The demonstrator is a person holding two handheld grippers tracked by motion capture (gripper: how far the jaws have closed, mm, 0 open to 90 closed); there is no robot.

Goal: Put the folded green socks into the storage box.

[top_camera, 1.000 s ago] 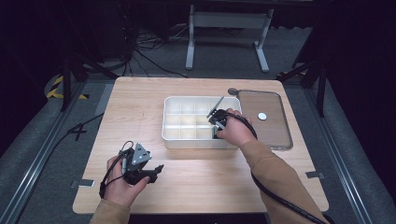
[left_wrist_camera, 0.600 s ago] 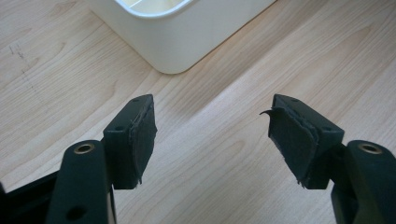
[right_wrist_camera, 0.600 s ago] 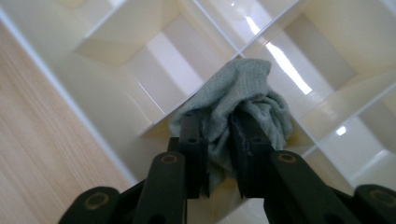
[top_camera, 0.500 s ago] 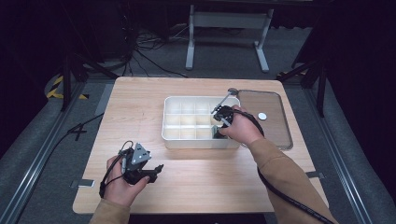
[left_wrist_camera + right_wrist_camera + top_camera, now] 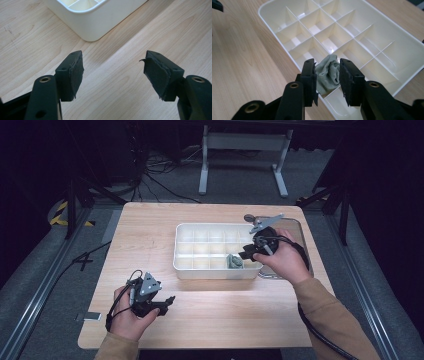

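Cloth (image 5: 329, 72) now sits in a near-row slot of the tray (image 5: 272, 10). My right gripper (image 5: 327, 82) has just been opening, cloth let go, w/ nothing clamped. Left gripper (image 5: 113, 75) idle, wide open. Other slots look unfilled.

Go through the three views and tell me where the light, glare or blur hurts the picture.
High view: the table is brightly lit, the floor around it near black; the grey cloth is small and soft. Left gripper view: sharp wood grain, soft shadow under the white tray. Right gripper view: glare on the tray's dividers; the right gripper is slightly soft up close.
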